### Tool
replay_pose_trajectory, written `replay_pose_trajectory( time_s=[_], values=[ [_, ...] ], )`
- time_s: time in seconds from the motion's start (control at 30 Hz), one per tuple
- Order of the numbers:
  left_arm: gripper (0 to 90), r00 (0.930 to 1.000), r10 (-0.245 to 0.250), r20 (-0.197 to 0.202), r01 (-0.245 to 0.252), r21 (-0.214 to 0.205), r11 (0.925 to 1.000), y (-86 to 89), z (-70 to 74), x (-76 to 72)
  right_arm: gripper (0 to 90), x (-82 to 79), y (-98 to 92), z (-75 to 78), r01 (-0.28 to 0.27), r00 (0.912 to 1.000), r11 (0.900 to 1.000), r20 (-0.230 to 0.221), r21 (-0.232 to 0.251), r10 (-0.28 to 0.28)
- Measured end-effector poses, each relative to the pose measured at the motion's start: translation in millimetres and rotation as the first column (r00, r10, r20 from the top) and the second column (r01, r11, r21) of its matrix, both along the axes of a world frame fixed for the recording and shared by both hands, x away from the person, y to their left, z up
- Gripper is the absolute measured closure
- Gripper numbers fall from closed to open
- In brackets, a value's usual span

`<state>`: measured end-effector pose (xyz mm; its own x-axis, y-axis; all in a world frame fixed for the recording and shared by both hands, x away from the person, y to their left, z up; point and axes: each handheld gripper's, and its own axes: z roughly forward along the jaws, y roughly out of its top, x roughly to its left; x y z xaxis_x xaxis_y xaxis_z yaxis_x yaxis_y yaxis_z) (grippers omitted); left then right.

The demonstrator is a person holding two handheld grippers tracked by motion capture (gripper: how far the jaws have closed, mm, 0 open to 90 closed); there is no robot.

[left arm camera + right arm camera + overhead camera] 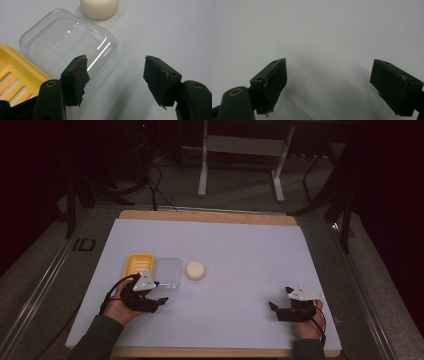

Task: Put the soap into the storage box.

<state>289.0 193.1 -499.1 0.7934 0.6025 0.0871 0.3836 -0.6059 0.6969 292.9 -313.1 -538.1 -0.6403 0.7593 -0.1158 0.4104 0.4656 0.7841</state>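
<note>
While the left claw (116, 75) hangs spread and empty just near of the clear lid (68, 47), the lid lies off the yellow soap dish (138, 265) — soap (195, 270) not yet loaded; right claw (328, 85) spread, idle.

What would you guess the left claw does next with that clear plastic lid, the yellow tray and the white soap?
Probably the left gripper swings over to the round white soap bar: its jaws stand open with nothing between them, the clear plastic lid lies on the table beside the yellow slotted soap tray, and that tray looks empty.
</note>
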Motion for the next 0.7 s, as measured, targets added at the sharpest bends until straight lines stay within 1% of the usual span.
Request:
replay_pose_trajectory(
  time_s=[0.1, 0.17, 0.2, 0.33, 0.37, 0.4, 0.47, 0.7],
  values=[
    [35.5, 1.0, -0.005, 0.005, 0.005, 0.014, 0.9999, -2.9, 4.2, 4.2, 14.1, -0.3, -0.7, 0.3, 0.005, 1.0, 0.9999, -0.002, 0.011, -0.005],
    [35.6, 1.0, -0.005, 0.005, 0.005, 0.014, 0.9999, -2.9, 4.2, 4.2, 14.1, -0.3, -1.3, 0.4, 0.004, 1.0, 0.9999, 0.0, 0.016, -0.004],
    [35.5, 0.9999, -0.012, 0.001, 0.012, 0.018, 0.9998, -5.8, 9.1, 11.0, 14.1, -1.3, -1.9, 0.9, 0.009, 1.0, 0.9998, 0.004, 0.018, -0.009],
    [35.1, 0.9999, -0.014, -0.001, 0.014, 0.028, 0.9995, -9.4, 14.0, 19.3, 14.1, -1.4, -1.7, 0.7, 0.008, 0.9999, 0.9998, 0.01, 0.016, -0.008],
    [35.1, 0.9999, -0.014, -0.001, 0.014, 0.028, 0.9995, -9.4, 14.0, 19.3, 14.1, -1.4, -1.7, 0.7, 0.008, 0.9999, 0.9998, 0.01, 0.016, -0.008],
    [35.1, 0.9999, -0.014, -0.002, 0.014, 0.036, 0.9993, -10.6, 15.3, 22.8, 14.1, -1.5, -1.6, 0.7, 0.009, 0.9999, 0.9998, 0.007, 0.017, -0.009],
    [35.1, 1.0, 0.0, -0.001, 0.0, 0.047, 0.9989, -12.0, 16.1, 27.6, 14.2, -1.4, -1.7, 0.8, 0.009, 0.9999, 0.9998, 0.004, 0.017, -0.01],
    [34.3, 0.9999, -0.004, -0.015, 0.005, 0.052, 0.9987, -19.0, 17.6, 38.7, 14.2, -1.2, -1.6, 0.7, 0.007, 1.0, 0.9999, 0.005, 0.014, -0.007]
  ],
)
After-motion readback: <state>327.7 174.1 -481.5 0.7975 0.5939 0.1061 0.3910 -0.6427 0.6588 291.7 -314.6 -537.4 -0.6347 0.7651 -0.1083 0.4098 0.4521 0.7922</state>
